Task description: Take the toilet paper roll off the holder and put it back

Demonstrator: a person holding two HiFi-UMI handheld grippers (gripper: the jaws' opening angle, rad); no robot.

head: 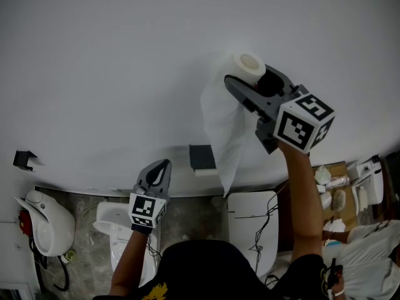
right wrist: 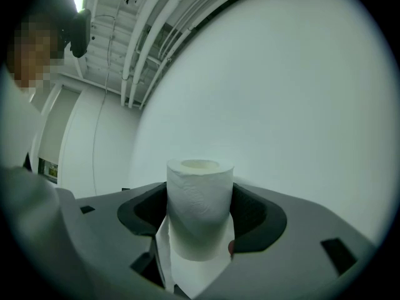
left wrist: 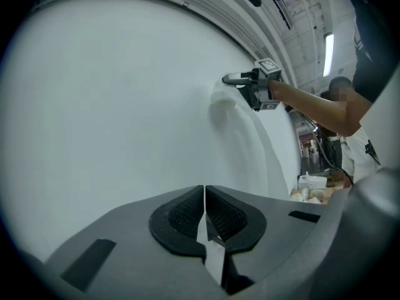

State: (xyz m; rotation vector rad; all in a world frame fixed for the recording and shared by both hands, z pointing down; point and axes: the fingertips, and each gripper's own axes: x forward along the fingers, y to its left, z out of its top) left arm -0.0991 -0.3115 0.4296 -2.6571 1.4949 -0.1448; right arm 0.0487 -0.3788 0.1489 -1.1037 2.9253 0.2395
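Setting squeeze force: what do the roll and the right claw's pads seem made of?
Toilet paper roll: soft white tissue, matte, faintly embossed; a loose sheet hangs below. Right claw pads: black, matte, finely ribbed, probably rubber.

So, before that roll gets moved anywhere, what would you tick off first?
1. Grip: the right claw presses both sides of the toilet paper roll. Ok.
2. Roll sits deep between the pads, not at the tips. Ok.
3. Paper tidy: a long loose sheet hangs unwound below the roll. Not ok.
4. Left claw is shut, empty and held low, away from the roll. Ok.
5. Holder located: a dark fixture on the wall below the roll may be the holder. Cannot tell.
6. Sheet clear of that fixture: they overlap in the head view. Cannot tell.
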